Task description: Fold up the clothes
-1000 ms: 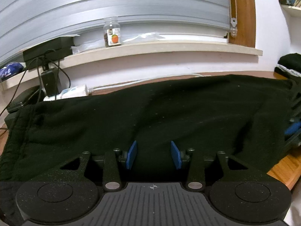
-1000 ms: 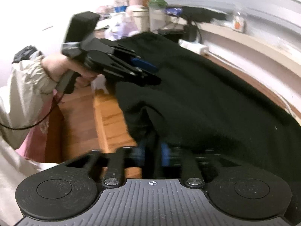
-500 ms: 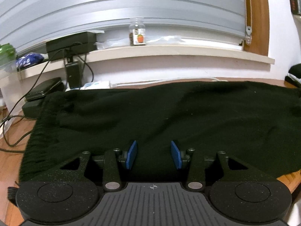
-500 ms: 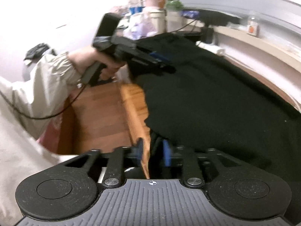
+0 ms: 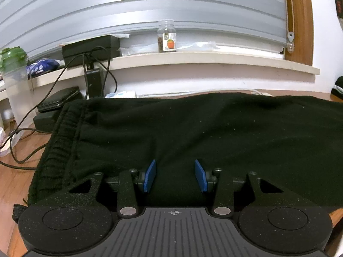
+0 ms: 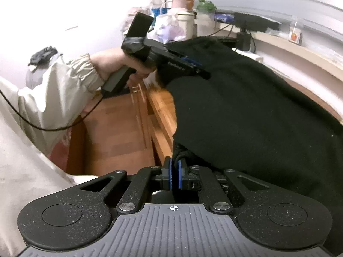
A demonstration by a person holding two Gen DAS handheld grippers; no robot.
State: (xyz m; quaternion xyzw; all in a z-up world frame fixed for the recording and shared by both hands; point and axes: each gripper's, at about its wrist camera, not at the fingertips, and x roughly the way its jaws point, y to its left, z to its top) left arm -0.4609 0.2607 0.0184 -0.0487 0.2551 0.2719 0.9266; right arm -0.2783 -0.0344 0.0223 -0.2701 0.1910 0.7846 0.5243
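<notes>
left wrist view: a black garment (image 5: 214,132) lies spread across a wooden tabletop (image 5: 19,171), its ribbed waistband (image 5: 55,150) at the left end. the left claw (image 5: 175,175) sits over the near edge of the cloth with its blue pads (image 5: 149,175) standing apart; dark fabric fills the gap, and whether the pads press on it i cannot tell. behind the tabletop runs a pale windowsill (image 5: 193,59) under grey slatted blinds (image 5: 150,6), carrying a small glass jar (image 5: 167,36) with an orange label and a black box (image 5: 91,48) trailing cables. a clear bottle with a green lid (image 5: 15,85) stands at the far left.

right wrist view: the right claw (image 6: 174,176) has just been closing, its pads nearly together and pinching a fold of the black garment at the tabletop's near edge. across the cloth a hand (image 6: 113,64) in a beige sleeve (image 6: 64,85) holds the left claw on the garment's far end. wood floor (image 6: 111,137) shows below, cluttered containers beyond.
</notes>
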